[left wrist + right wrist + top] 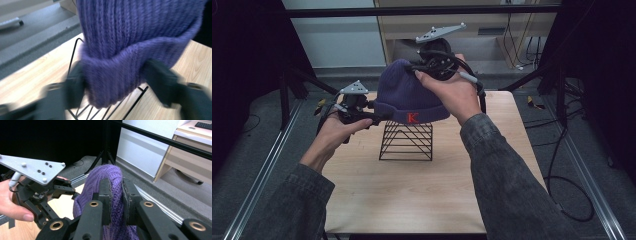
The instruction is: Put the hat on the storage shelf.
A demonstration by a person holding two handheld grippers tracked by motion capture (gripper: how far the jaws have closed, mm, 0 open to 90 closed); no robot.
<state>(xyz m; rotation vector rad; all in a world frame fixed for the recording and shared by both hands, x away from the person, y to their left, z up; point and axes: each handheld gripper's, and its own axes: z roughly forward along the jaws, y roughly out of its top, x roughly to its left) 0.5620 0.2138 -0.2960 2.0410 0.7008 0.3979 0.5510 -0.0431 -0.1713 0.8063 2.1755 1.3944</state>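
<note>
beanie (409, 95) hides wire stand's (406, 142) top; left fingers (75, 87) blurred.

One purple knit hat (408, 90) sits at the centre of the high view, with a single red letter patch (412, 118) on its cuff at six o'clock. One black wire stand (406, 141) is beneath it, on one wooden table (422, 190). Two hand-held grippers are present: the left gripper (379, 116) at nine o'clock of the hat and the right gripper (412, 67) at twelve o'clock. Each carries one grey three-cornered plate, two in all. Two hands and two grey sleeves enter from six o'clock.
</note>
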